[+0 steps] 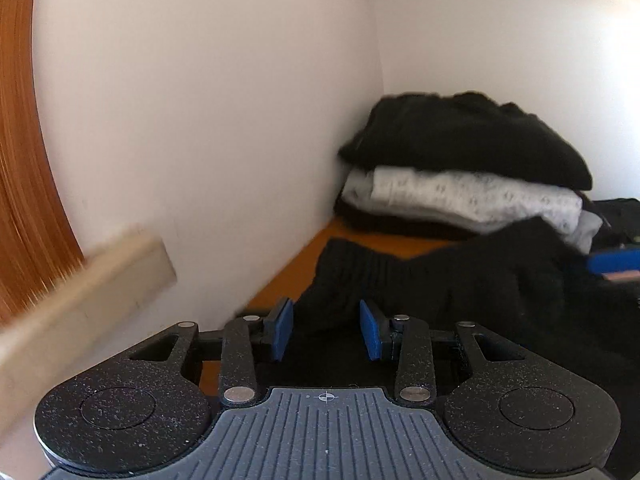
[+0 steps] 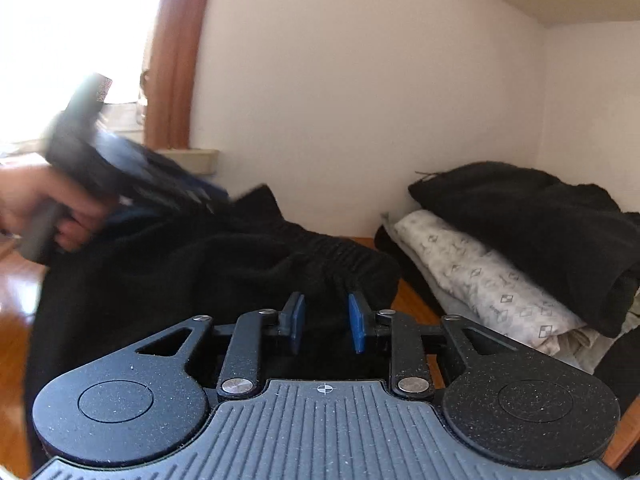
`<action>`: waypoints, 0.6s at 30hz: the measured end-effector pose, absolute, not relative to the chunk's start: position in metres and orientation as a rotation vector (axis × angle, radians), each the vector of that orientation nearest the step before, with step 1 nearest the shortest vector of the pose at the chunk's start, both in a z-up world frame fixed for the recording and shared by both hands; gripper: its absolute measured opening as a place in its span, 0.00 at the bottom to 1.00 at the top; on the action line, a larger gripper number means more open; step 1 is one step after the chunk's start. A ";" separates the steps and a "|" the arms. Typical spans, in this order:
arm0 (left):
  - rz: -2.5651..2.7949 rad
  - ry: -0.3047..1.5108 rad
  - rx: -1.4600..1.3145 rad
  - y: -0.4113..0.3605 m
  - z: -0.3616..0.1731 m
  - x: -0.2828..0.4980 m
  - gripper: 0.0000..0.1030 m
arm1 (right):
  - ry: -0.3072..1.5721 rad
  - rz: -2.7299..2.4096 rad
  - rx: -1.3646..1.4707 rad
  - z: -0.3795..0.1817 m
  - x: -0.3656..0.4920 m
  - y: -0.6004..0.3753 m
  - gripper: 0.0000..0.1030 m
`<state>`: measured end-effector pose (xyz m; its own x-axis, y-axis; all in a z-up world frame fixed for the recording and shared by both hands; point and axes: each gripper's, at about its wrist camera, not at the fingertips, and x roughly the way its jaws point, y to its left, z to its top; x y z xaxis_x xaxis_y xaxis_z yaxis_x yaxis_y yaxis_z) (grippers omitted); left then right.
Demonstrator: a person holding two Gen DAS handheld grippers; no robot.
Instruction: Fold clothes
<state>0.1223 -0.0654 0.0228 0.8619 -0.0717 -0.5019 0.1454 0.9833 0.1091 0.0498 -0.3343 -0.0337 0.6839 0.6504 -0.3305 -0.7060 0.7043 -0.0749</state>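
Lying bunched directly ahead of both pairs of fingers: a black ribbed-knit garment (image 1: 460, 280), its gathered waistband nearest the pads. Standing partly apart, the left gripper (image 1: 326, 330) with blue pads either side of a fold of that dark cloth, not visibly pressing on it. Sitting narrower, the right gripper (image 2: 326, 322) with black fabric filling the gap between its blue pads; whether pinching or merely straddling, impossible to tell. Showing blurred beyond and left of the right fingers, a hand (image 2: 48, 212) wrapped around the other gripper's handle, over the garment's far edge.

Resting beyond and to the right of the fingers, against the corner: a folded stack (image 2: 500, 264), with a black knit piece on top, a pale grey patterned cloth (image 1: 460, 196) under it and another dark layer at the bottom. Jutting in left of the left fingers, a cream blocky ledge (image 1: 92, 284), blurred.

Carrying everything, an orange-brown wooden surface (image 1: 296, 268), meeting plain white walls (image 1: 200, 120). Hanging at the far left, a rust-orange curtain (image 2: 176, 52) beside a bright window.
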 end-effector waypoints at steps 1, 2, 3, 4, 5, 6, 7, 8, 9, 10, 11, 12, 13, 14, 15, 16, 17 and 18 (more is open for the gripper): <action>-0.120 0.519 0.133 -0.063 0.020 0.122 0.40 | 0.296 0.799 -0.200 -0.033 0.044 -0.335 0.26; -0.125 0.515 0.122 -0.061 0.019 0.121 0.40 | 0.310 0.845 -0.192 -0.032 0.039 -0.335 0.26; -0.131 0.513 0.110 -0.060 0.018 0.121 0.40 | 0.328 0.886 -0.185 -0.033 0.034 -0.334 0.26; -0.138 0.513 0.098 -0.058 0.016 0.121 0.40 | 0.350 0.913 -0.185 -0.035 0.030 -0.333 0.28; -0.144 0.514 0.085 -0.057 0.016 0.122 0.40 | 0.369 0.930 -0.193 -0.037 0.026 -0.332 0.29; -0.150 0.517 0.070 -0.055 0.015 0.124 0.40 | 0.383 0.925 -0.222 -0.041 0.025 -0.329 0.29; -0.156 0.519 0.057 -0.052 0.016 0.125 0.40 | 0.393 0.911 -0.256 -0.046 0.024 -0.326 0.29; -0.161 0.520 0.045 -0.050 0.016 0.125 0.40 | 0.398 0.902 -0.271 -0.050 0.024 -0.327 0.29; -0.166 0.521 0.033 -0.048 0.017 0.125 0.40 | 0.396 0.901 -0.255 -0.053 0.023 -0.330 0.29; -0.170 0.521 0.023 -0.047 0.017 0.124 0.40 | 0.398 0.896 -0.237 -0.054 0.022 -0.334 0.29; -0.173 0.520 0.014 -0.045 0.018 0.123 0.40 | 0.406 0.878 -0.221 -0.052 0.021 -0.339 0.29; -0.175 0.520 0.009 -0.044 0.018 0.123 0.41 | 0.409 0.850 -0.216 -0.050 0.019 -0.344 0.29; -0.174 0.519 0.009 -0.044 0.018 0.123 0.41 | 0.410 0.824 -0.213 -0.048 0.016 -0.349 0.29; -0.173 0.519 0.009 -0.044 0.018 0.124 0.41 | 0.407 0.803 -0.208 -0.047 0.012 -0.353 0.30; -0.171 0.517 0.012 -0.045 0.018 0.124 0.41 | 0.407 0.785 -0.194 -0.046 0.009 -0.356 0.31; -0.169 0.515 0.018 -0.046 0.018 0.123 0.41 | 0.408 0.768 -0.178 -0.045 0.006 -0.358 0.32; -0.166 0.513 0.024 -0.047 0.018 0.123 0.41 | 0.406 0.755 -0.165 -0.043 0.002 -0.359 0.33; -0.164 0.511 0.029 -0.048 0.019 0.123 0.41 | 0.402 0.753 -0.155 -0.042 0.000 -0.357 0.33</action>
<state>0.1225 -0.0477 0.0185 0.8596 -0.1489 -0.4888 0.1635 0.9865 -0.0129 -0.0002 -0.3567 -0.0417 0.6581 0.6328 -0.4080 -0.6911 0.7227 0.0061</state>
